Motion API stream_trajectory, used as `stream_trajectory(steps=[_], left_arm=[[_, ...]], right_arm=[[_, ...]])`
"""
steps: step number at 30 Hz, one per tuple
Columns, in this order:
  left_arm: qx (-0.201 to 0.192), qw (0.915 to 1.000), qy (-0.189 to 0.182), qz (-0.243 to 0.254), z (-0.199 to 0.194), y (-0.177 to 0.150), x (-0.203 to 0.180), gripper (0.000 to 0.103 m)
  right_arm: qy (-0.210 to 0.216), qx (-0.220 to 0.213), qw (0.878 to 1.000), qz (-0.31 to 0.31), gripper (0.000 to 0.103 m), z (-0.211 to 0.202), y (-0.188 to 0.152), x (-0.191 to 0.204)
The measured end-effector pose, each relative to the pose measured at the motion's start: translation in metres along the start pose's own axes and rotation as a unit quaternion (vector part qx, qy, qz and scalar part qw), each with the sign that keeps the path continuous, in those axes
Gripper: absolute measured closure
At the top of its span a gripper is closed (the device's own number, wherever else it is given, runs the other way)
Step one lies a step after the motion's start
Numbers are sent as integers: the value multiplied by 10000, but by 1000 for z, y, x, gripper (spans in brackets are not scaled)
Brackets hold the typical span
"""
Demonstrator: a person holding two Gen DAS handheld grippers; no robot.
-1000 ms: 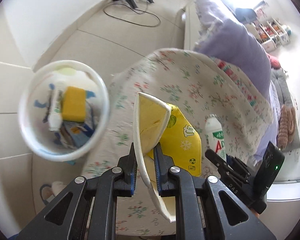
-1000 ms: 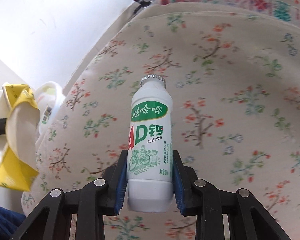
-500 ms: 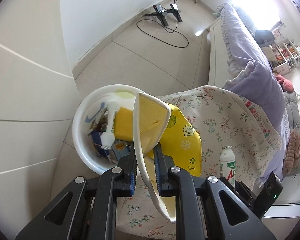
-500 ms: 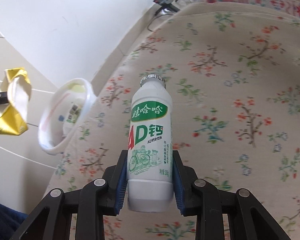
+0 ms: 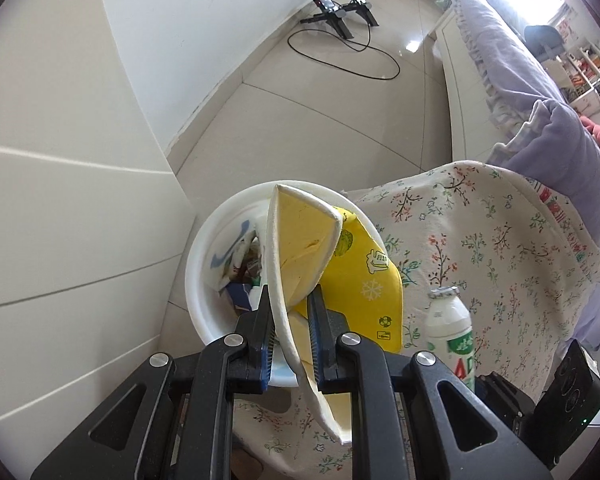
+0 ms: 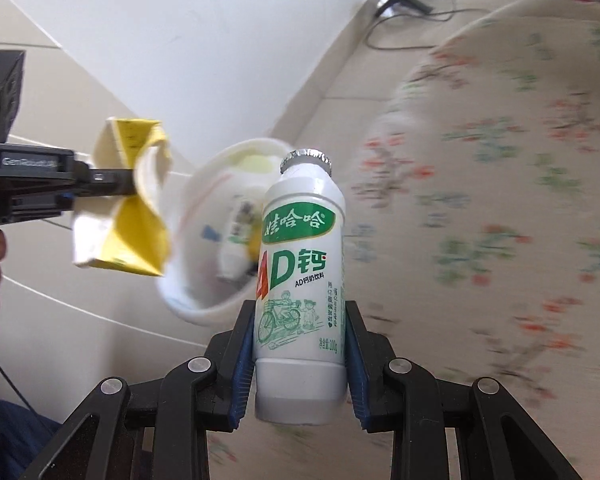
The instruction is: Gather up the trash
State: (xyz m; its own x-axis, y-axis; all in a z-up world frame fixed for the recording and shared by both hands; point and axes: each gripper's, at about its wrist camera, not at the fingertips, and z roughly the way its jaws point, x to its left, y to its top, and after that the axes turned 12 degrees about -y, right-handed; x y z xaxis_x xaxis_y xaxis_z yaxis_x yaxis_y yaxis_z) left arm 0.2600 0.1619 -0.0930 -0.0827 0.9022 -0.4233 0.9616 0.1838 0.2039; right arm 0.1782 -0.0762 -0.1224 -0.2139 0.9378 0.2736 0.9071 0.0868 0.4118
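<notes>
My left gripper (image 5: 290, 316) is shut on a crushed yellow and white carton (image 5: 300, 256) and holds it above the white trash bin (image 5: 204, 264), which has several pieces of trash inside. My right gripper (image 6: 300, 344) is shut on a white AD milk drink bottle (image 6: 300, 280) with a foil cap, held upright. In the right wrist view the bin (image 6: 204, 300) sits just behind the bottle, and the left gripper (image 6: 100, 188) with the carton (image 6: 132, 240) is at the left. The bottle also shows in the left wrist view (image 5: 452, 332).
A table draped in a floral cloth (image 5: 500, 260) stands right of the bin. A white wall (image 5: 80, 200) lies to the left. A bed with purple bedding (image 5: 540, 100) is at the far right. A black stand with a cable (image 5: 340, 8) lies on the tiled floor.
Both grippers have moved left toward the bin. The carton now hangs over the bin, and the bottle has come off the table area to just beside the bin.
</notes>
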Motion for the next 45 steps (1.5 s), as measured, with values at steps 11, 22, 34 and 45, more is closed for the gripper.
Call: stream_trajectory(steps=[11,22,34,45], left_arm=[[-136,9996,45,-234,-10,2,14,86],[0,9997,113,-237,5,3,11,86],[19,9992,10,-405,27,8,6,77],[-81,9993,-70,-359,17,9,3,54]], right_arm=[[22,128,9992,372,67,48,37,51],[-595,30,9979,244,52,56,31,53],[-345,-349,9959,761,50,1,27,8],[-284,-298,9952,886,49,-10,5,-2]])
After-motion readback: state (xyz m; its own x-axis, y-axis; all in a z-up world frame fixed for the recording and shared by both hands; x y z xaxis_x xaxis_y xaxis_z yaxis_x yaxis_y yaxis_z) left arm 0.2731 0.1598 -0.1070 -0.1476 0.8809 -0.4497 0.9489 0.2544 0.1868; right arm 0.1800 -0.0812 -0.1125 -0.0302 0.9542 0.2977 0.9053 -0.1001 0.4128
